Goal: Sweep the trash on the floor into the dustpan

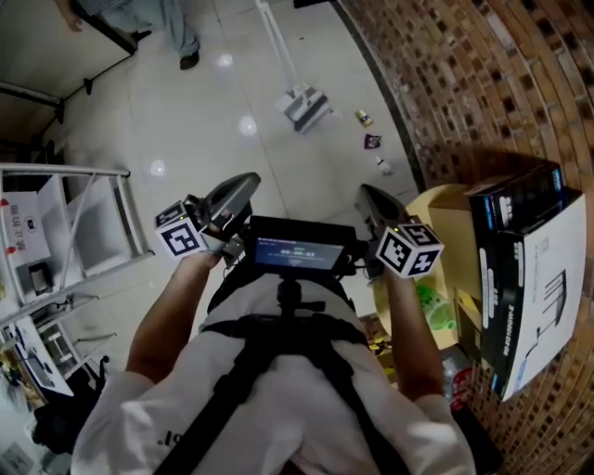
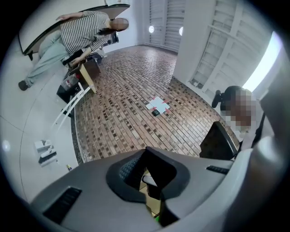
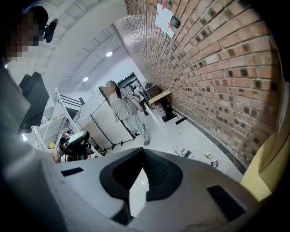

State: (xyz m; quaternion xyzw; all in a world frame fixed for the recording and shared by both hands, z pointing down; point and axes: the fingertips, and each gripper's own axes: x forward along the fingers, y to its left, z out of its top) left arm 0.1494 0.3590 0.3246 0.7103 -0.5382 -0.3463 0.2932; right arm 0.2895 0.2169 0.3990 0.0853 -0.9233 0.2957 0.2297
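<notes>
We are holding the left gripper [image 1: 249, 182] and the right gripper [image 1: 365, 193] up in front of our chest, side by side. The right one is the nearer to the brick wall [image 1: 483, 83]. Both grippers are keeping their jaws pressed together, and neither is carrying anything.

Just past our right forearm, a yellow surface [image 1: 444, 206] is sitting against the foot of the wall. Black and white boxes [image 1: 531, 269] are standing beside it, also close to the wall.

Farther along, the trash [image 1: 372, 142] is lying on the pale floor [image 1: 204, 111] as three small pieces in a loose row right along the base of the wall. The dustpan [image 1: 304, 107] is resting on the floor a little farther out from the wall than the trash, near it but not touching it. Its long white handle [image 1: 275, 42] is running away from us.

On the side away from the wall, a white rack [image 1: 88, 223] is standing. Beyond everything else, well out from the wall, a person [image 1: 176, 28] is standing on the floor.
</notes>
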